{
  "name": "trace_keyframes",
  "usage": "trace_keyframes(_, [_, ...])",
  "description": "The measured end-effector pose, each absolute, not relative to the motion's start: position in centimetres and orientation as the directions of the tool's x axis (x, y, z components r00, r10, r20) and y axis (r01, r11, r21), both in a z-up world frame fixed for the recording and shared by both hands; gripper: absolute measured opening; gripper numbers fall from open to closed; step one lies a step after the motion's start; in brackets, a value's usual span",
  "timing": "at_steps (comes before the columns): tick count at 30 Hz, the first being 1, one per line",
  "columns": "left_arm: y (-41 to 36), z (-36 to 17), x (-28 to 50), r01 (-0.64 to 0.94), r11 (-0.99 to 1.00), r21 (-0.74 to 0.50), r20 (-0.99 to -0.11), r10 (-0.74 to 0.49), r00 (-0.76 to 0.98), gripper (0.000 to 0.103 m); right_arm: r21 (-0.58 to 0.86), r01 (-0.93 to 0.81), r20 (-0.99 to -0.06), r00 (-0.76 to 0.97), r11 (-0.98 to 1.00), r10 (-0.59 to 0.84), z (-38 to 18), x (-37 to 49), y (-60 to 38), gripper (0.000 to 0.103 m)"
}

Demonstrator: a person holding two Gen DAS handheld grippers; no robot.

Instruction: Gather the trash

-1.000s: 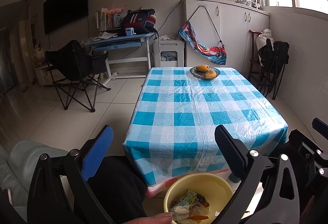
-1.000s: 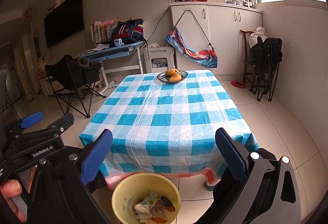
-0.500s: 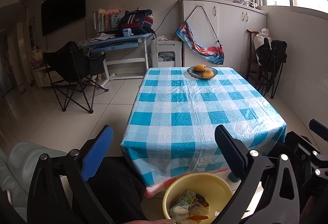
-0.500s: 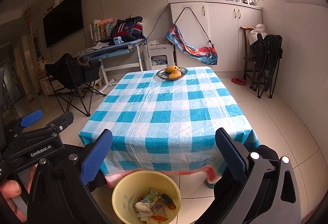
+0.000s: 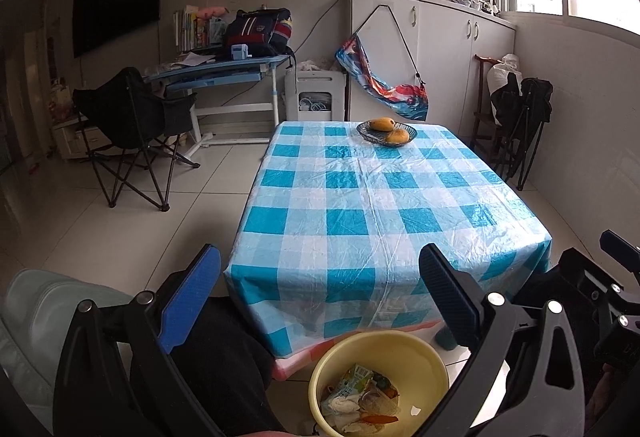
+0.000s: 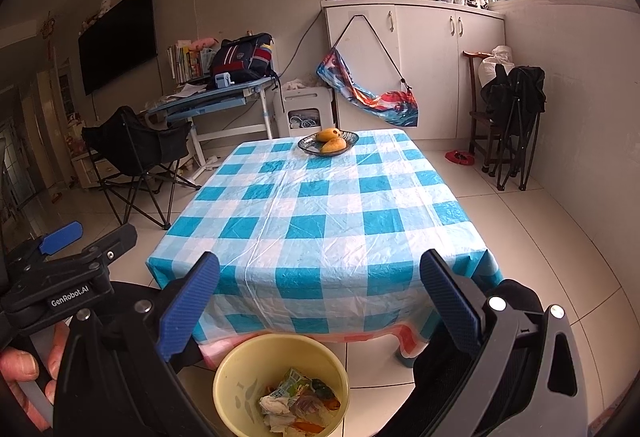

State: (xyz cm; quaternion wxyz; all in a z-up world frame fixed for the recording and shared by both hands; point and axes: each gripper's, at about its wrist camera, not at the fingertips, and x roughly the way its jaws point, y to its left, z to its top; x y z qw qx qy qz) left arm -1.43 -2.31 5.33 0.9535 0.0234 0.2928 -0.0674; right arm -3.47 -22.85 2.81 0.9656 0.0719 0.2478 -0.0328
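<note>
A yellow bin (image 5: 420, 361) stands on the floor in front of the table, with wrappers and scraps (image 5: 360, 401) inside. It also shows in the right wrist view (image 6: 244, 361), with the trash (image 6: 296, 405) in it. My left gripper (image 5: 320, 301) is open and empty, held above the bin before the table's near edge. My right gripper (image 6: 320, 301) is open and empty, also above the bin. The left gripper's body (image 6: 68, 277) shows at the left of the right wrist view.
The table (image 5: 360, 197) has a blue and white checked cloth and a dish of yellow fruit (image 5: 386, 131) at its far end. A black folding chair (image 5: 128, 125) and a desk (image 5: 224, 73) stand left. Folded chairs (image 6: 512, 117) stand right.
Both grippers have drawn back a little from the table and risen slightly. The bin and trash have not moved. Both stay open.
</note>
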Motion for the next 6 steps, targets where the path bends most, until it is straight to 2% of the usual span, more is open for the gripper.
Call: trace_keyframes(6, [0.0,3.8,0.2,0.062,0.997,-0.034,-0.614,-0.070,0.786,0.096,0.075,0.085,-0.467,0.883,0.994,-0.040,2.8,-3.6,-22.0,0.096])
